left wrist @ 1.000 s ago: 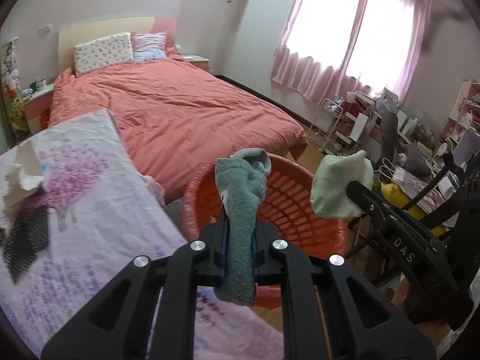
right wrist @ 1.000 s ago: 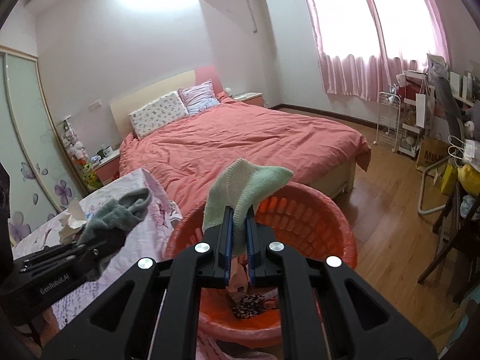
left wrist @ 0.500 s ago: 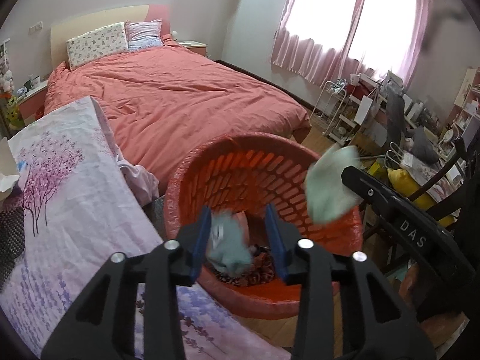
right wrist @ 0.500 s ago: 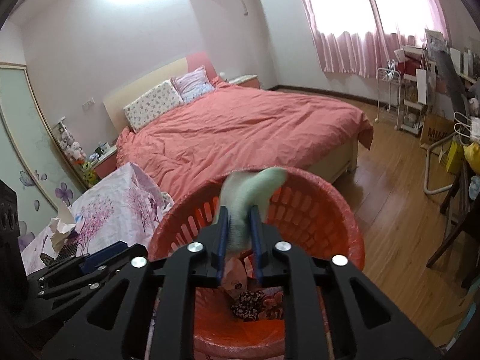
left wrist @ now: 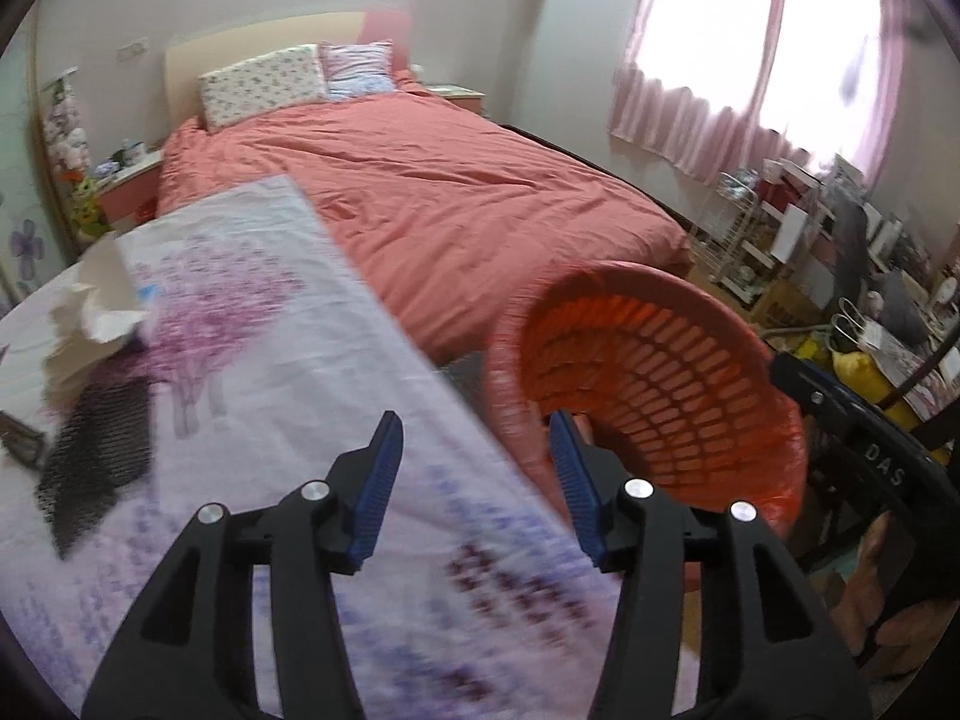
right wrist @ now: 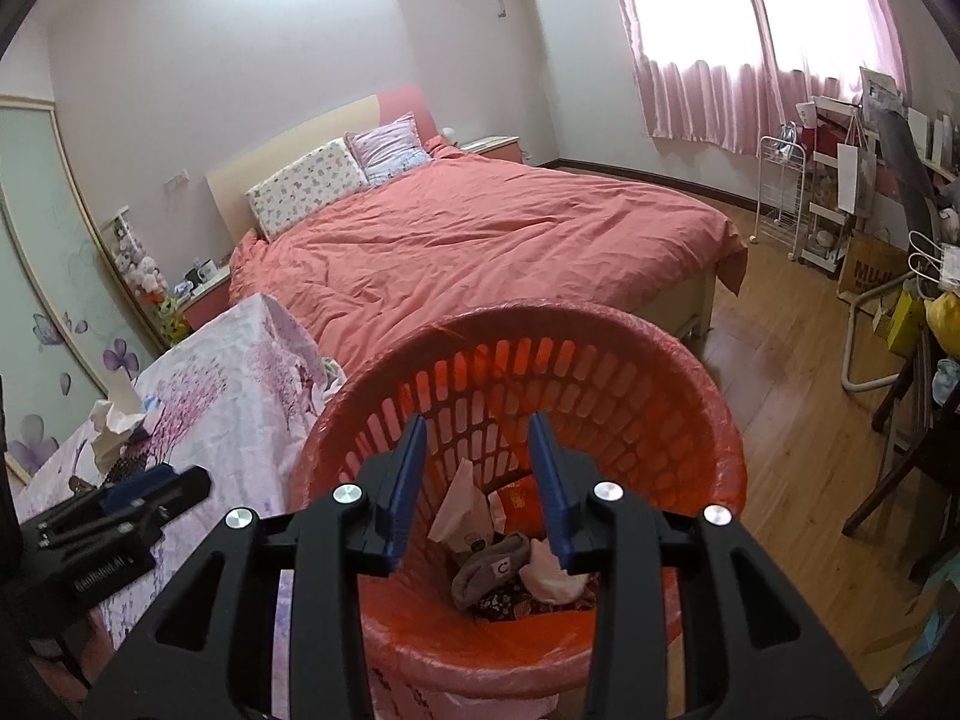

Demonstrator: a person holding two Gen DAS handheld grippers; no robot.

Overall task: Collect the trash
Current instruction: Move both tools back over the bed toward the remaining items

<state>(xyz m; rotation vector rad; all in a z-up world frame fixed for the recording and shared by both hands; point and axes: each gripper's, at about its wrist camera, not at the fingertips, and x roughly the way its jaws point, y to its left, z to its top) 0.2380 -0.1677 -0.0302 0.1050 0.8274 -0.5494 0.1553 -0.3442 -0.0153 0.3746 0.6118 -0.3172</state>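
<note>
Nothing is held by the right gripper [right wrist: 477, 426], whose jaws are opening above the basket [right wrist: 708, 396]; a grey sock [right wrist: 489, 567] and tissues [right wrist: 465, 504] are seen below them. The left gripper [left wrist: 474, 429] is likewise empty and opening over the sheet [left wrist: 288, 324]; crumpled paper [left wrist: 90, 312] is seen ahead to its left.

Orange slatted basket [right wrist: 600, 360], salmon bedspread [right wrist: 480, 228], lilac floral cloth [left wrist: 270, 330].

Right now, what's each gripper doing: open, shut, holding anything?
Left gripper: jaws opening, nothing between them, over the floral cloth.
Right gripper: jaws opening, nothing held, above the orange basket.
</note>
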